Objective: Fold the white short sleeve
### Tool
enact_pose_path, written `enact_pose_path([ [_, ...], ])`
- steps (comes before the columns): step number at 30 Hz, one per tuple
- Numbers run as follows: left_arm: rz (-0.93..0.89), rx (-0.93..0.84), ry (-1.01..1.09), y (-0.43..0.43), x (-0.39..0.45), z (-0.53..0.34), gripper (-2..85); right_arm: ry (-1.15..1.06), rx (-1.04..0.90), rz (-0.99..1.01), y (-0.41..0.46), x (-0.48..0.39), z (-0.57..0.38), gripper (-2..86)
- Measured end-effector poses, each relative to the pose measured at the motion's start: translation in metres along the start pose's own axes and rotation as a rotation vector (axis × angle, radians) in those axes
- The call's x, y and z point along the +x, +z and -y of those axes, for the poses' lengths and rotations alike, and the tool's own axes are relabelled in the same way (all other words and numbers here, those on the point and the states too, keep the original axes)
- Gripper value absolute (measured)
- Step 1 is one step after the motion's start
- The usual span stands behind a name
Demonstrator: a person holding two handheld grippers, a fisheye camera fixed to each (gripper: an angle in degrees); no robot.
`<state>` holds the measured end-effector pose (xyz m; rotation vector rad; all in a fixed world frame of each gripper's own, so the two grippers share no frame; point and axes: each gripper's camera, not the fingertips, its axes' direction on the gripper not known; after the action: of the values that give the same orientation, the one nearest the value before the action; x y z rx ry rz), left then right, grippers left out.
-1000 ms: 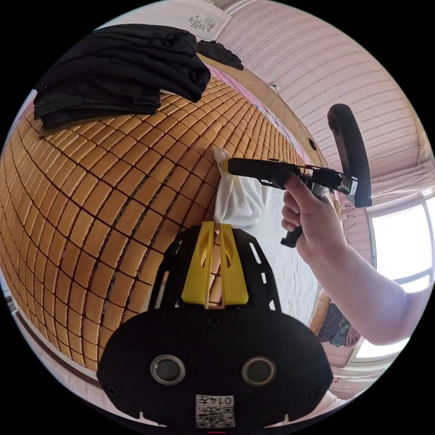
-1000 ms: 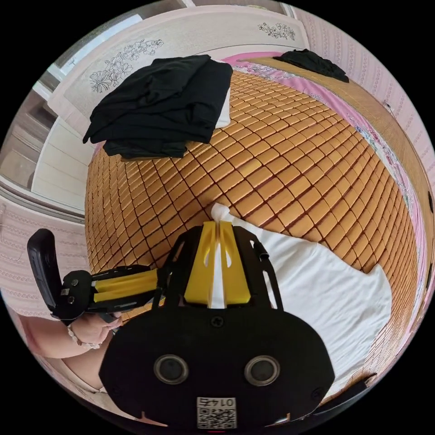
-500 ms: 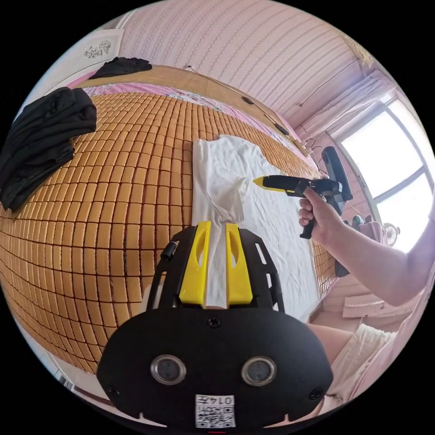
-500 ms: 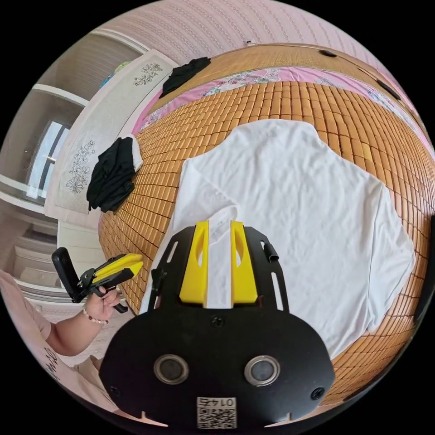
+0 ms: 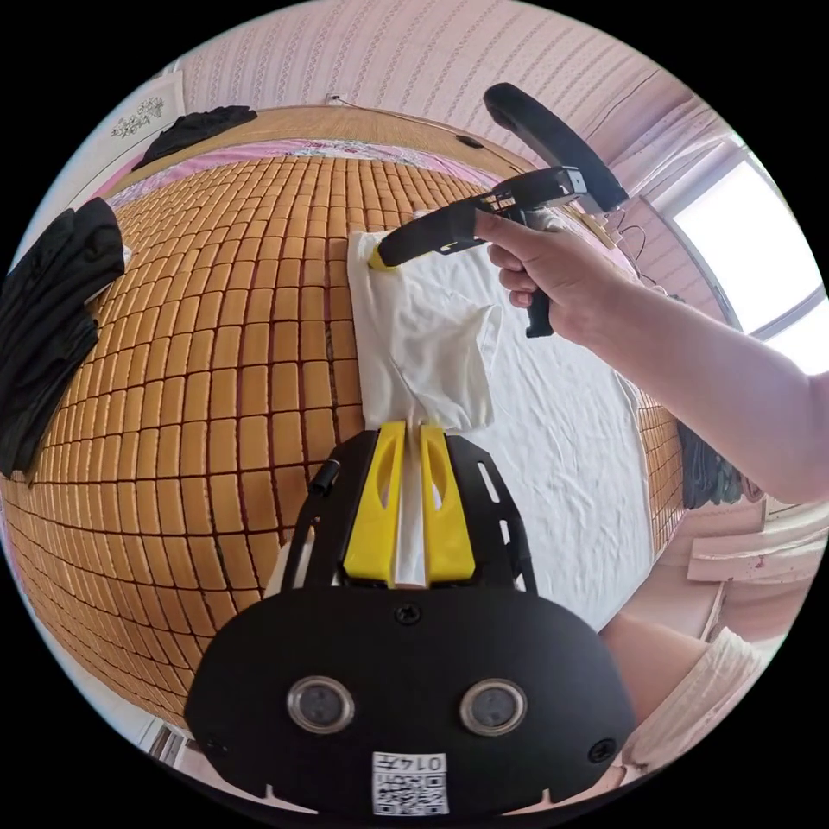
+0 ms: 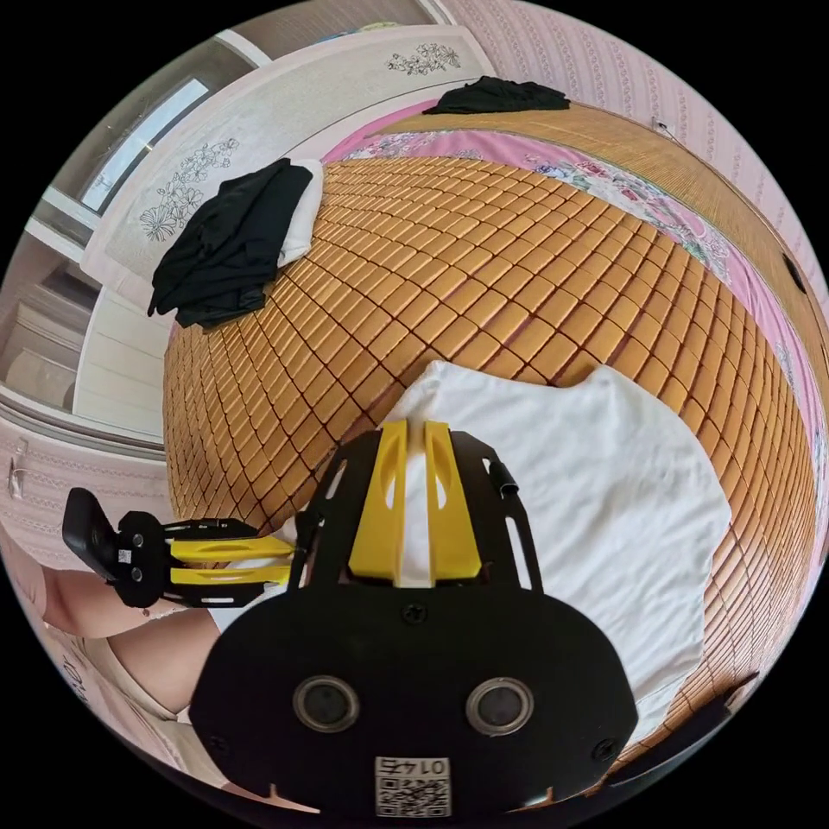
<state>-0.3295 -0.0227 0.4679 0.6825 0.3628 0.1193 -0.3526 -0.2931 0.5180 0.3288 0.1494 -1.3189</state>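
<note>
The white shirt lies spread on the bed's tiled bamboo mat, near the mat's edge closest to the person. In the left gripper view, the left claw has its yellow jaws clamped on a gathered bit of the shirt, white cloth running down the narrow slot between them. Farther along the same shirt edge, the right claw, held in a hand, touches the cloth with its yellow tip; whether it grips there I cannot tell from this view. In the right gripper view, the right claw has white cloth between its jaws, which sit close together on it, and the left claw lies just beside it, at the shirt's edge. A pile of black clothes sits at a far corner of the mat, well apart from the shirt.
</note>
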Motion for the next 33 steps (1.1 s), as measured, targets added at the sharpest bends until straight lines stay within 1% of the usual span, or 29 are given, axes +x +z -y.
enact_pose_path([
  [3, 0.010, 0.077, -0.048, -0.017, -0.006, -0.004, -0.5, -0.026, 0.050, -0.011, -0.014, -0.009, 0.003, 1.1],
  [5, 0.057, 0.129, -0.081, -0.029, -0.013, -0.007, -0.6, -0.041, 0.086, 0.001, -0.019, -0.013, 0.006, 1.0],
  [7, 0.080, 0.120, -0.093, -0.026, -0.019, -0.007, -0.3, -0.059, 0.075, 0.005, -0.012, -0.018, 0.010, 1.3],
  [9, 0.099, 0.066, -0.114, -0.016, -0.024, -0.005, 0.6, -0.062, 0.047, -0.006, -0.003, -0.019, 0.011, 2.1],
  [11, 0.088, 0.046, -0.147, -0.011, -0.029, -0.002, 3.5, -0.056, 0.032, -0.018, -0.001, -0.018, 0.007, 3.5],
  [14, 0.102, 0.093, -0.152, -0.022, -0.027, 0.000, 4.5, -0.024, 0.081, -0.055, -0.023, -0.012, -0.019, 5.6],
  [16, 0.083, 0.110, -0.137, -0.028, -0.023, 0.005, 4.4, 0.019, 0.142, -0.078, -0.049, -0.009, -0.057, 3.9],
  [18, 0.020, 0.123, -0.086, -0.029, -0.011, 0.013, 4.1, 0.040, 0.176, -0.054, -0.061, -0.010, -0.089, 1.6],
  [20, -0.069, 0.105, -0.037, -0.017, 0.013, 0.032, 4.1, 0.071, 0.158, -0.031, -0.059, -0.012, -0.114, 0.7],
  [21, -0.079, 0.098, -0.025, -0.012, 0.018, 0.036, 4.4, 0.081, 0.110, -0.028, -0.049, -0.013, -0.127, 0.3],
  [24, -0.011, 0.038, 0.002, 0.017, 0.038, 0.053, 5.3, 0.099, -0.029, -0.064, -0.023, -0.009, -0.149, 0.0],
  [27, -0.022, -0.014, 0.002, 0.036, 0.045, 0.061, 5.1, 0.083, -0.009, -0.066, -0.027, -0.006, -0.169, -0.2],
  [28, -0.024, -0.056, 0.011, 0.046, 0.048, 0.062, 5.0, 0.082, -0.003, -0.060, -0.029, -0.004, -0.177, -0.2],
  [29, 0.001, -0.069, 0.023, 0.053, 0.052, 0.061, 4.8, 0.088, 0.004, -0.056, -0.030, -0.003, -0.181, -0.2],
  [30, 0.007, -0.052, 0.040, 0.052, 0.054, 0.061, 4.7, 0.104, 0.019, -0.039, -0.033, 0.001, -0.190, -0.3],
  [33, 0.026, -0.086, 0.066, 0.055, 0.064, 0.069, 5.0, 0.184, 0.087, 0.001, -0.048, 0.008, -0.221, -0.1],
])
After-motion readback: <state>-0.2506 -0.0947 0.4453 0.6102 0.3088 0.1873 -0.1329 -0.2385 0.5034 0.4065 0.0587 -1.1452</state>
